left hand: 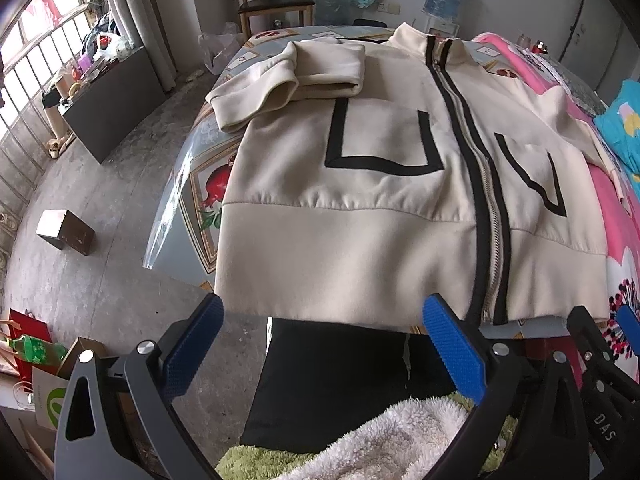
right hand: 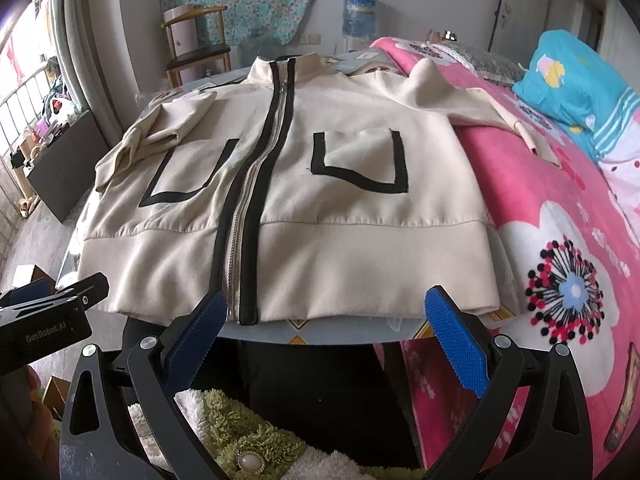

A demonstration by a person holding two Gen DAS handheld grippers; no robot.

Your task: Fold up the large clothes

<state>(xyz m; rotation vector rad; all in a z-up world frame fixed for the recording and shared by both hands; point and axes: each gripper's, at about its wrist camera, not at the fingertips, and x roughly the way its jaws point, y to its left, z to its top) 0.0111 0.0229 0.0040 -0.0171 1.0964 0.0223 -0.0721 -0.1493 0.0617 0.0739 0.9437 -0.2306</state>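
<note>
A cream jacket (left hand: 360, 200) lies zipped flat on the table (right hand: 320, 330), its hem just beyond the left claw (left hand: 324, 344) and right claw (right hand: 326, 338), both wide open and empty.

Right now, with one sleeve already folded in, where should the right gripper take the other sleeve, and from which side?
Likely at the cuff end of the outstretched sleeve, which lies flat over the pink bedding with its edge exposed. Come from the jacket's right side, pinching the free edge, then carry it across the chest. The right gripper is open, short of the hem.
</note>
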